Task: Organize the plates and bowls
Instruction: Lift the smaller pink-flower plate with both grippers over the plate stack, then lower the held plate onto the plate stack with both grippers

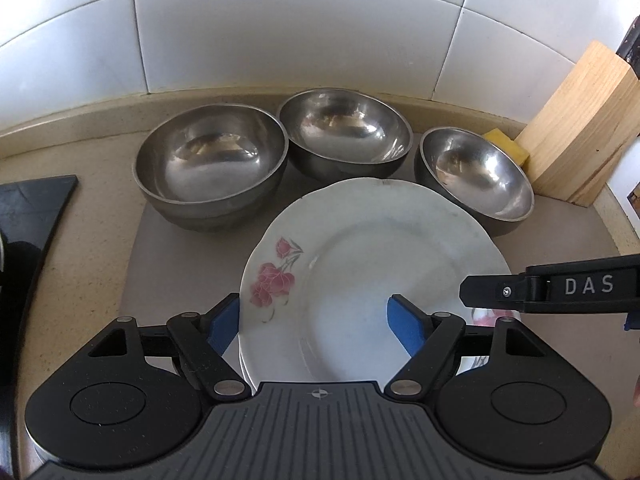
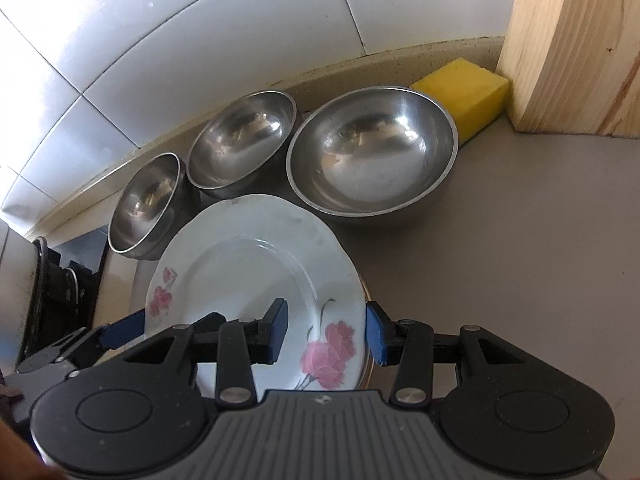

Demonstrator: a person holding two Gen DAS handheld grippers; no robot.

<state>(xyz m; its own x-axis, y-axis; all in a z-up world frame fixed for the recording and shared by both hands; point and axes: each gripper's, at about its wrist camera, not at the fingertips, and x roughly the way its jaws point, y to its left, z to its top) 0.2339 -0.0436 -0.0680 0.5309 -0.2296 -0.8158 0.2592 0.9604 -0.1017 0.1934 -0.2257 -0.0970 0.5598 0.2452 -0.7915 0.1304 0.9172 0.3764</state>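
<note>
I judge plate-stacking underway: both my left gripper and right gripper straddle the floral plate unclosed, needing closure next.

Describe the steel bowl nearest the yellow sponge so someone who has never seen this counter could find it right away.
Start at the tall wooden block standing by the white tiled wall, with a yellow sponge tucked beside it. The steel bowl sits right next to that sponge, at the end of a row of three. Unlike the other two bowls, it is the one alongside the sponge.
</note>
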